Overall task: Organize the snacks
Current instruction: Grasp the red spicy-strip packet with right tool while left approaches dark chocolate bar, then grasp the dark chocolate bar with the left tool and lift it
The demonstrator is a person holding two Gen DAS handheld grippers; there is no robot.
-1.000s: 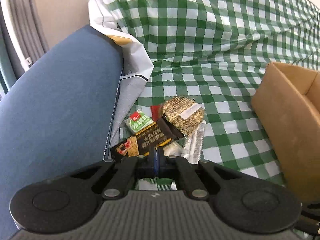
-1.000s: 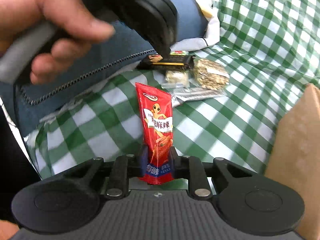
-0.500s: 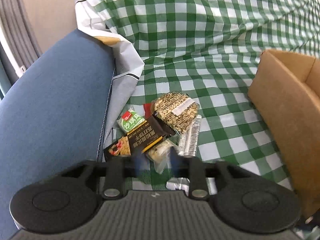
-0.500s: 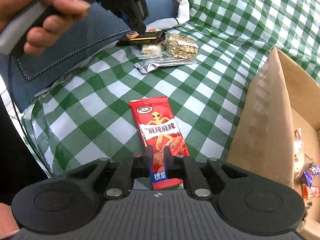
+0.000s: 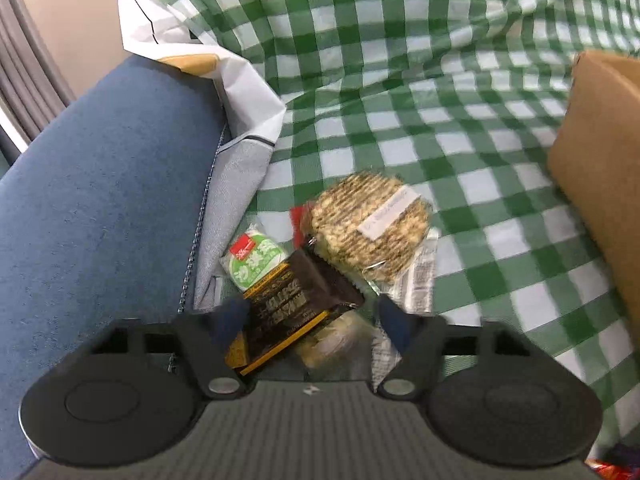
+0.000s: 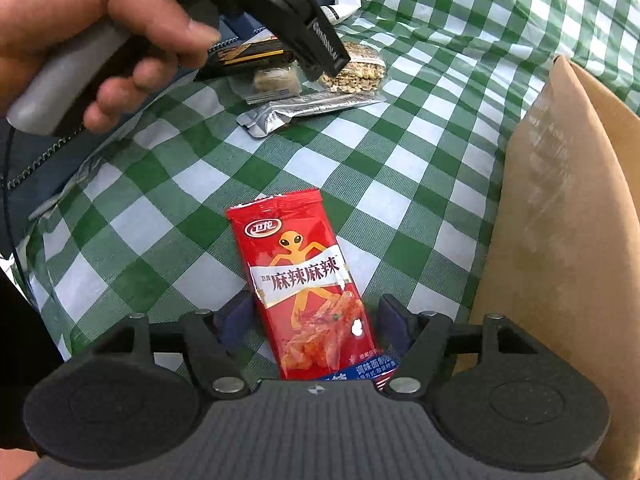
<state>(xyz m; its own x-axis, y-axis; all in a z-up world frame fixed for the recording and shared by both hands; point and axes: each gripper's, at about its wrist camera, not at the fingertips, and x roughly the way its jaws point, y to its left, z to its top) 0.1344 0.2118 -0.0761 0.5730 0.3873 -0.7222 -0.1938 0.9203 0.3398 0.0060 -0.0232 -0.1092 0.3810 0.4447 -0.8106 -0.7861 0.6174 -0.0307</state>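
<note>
- On the green and white checked cloth (image 6: 420, 168) lies a red snack packet (image 6: 304, 280), flat, with its lower end between the two fingers of the right claw (image 6: 316, 320).
- The right claw is opening; its blue pads stand apart from the packet on both sides and do not press it.
- Just to the right of this packet stands a brown cardboard box (image 6: 568, 240).
- Farther back is a small pile of snacks: a dark brown packet (image 5: 296, 308), a round seeded cracker pack (image 5: 368, 224), a green and white packet (image 5: 256, 260) and a silver sachet (image 6: 304, 108).
- The left claw (image 5: 308, 316) is opening too; the dark brown packet lies between its fingers, but the picture is blurred there and I see no pad pressing it.
- A hand (image 6: 92, 28) holds the left claw over the pile.
- A blue cushion (image 5: 100, 200) lies beside the pile, at its left.
</note>
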